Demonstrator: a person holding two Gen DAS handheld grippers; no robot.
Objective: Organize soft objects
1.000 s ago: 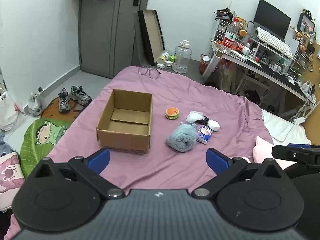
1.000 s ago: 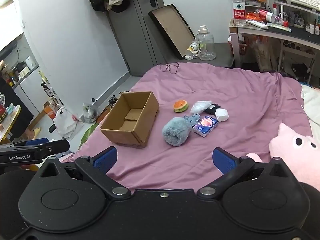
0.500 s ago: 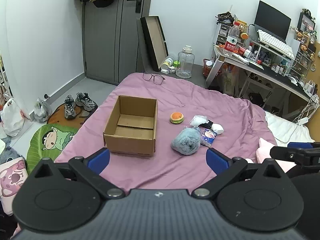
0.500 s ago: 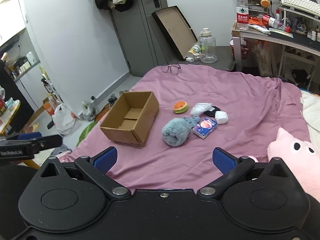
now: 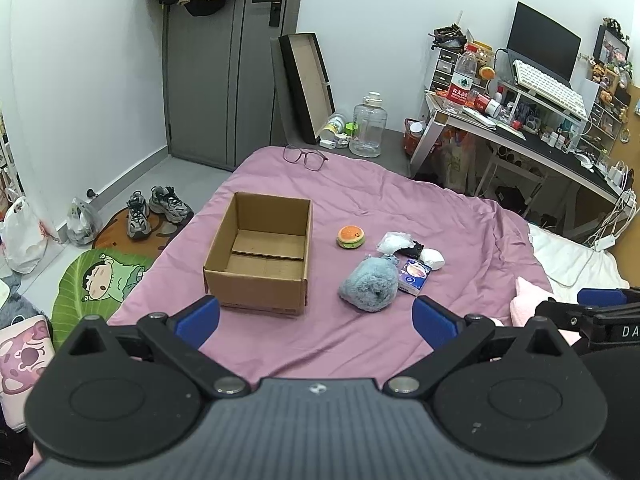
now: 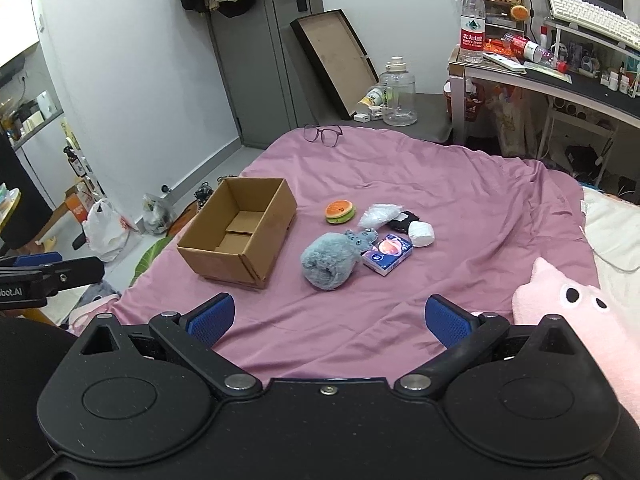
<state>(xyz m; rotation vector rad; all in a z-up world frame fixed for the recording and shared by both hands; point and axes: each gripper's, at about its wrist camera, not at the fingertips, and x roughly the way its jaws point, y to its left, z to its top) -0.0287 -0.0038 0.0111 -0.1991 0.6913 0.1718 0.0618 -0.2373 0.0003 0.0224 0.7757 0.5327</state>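
Observation:
An open, empty cardboard box [image 5: 260, 248] [image 6: 240, 228] sits on the purple bedspread [image 5: 360, 344]. To its right lie a grey-blue furry plush [image 5: 370, 284] [image 6: 332, 258], a burger-shaped squishy [image 5: 350, 236] [image 6: 340, 211], a clear plastic bag [image 5: 394, 241], a small black item [image 5: 414, 249], a white soft lump [image 5: 432, 258] [image 6: 421, 234] and a blue tissue pack [image 5: 415, 276] [image 6: 387, 254]. My left gripper [image 5: 316, 320] and right gripper [image 6: 328, 318] are both open and empty, held above the near part of the bed, well short of the objects.
Glasses [image 5: 304, 157] lie at the bed's far edge. A pink pig plush [image 6: 576, 320] lies at the right, next to a white pillow [image 5: 576, 264]. A cluttered desk [image 5: 520, 128] stands far right. Shoes [image 5: 156, 208] and floor mats [image 5: 104, 280] are left of the bed.
Both grippers have risen and pulled back a little, so the box and objects look smaller and farther. Nothing on the bed has moved.

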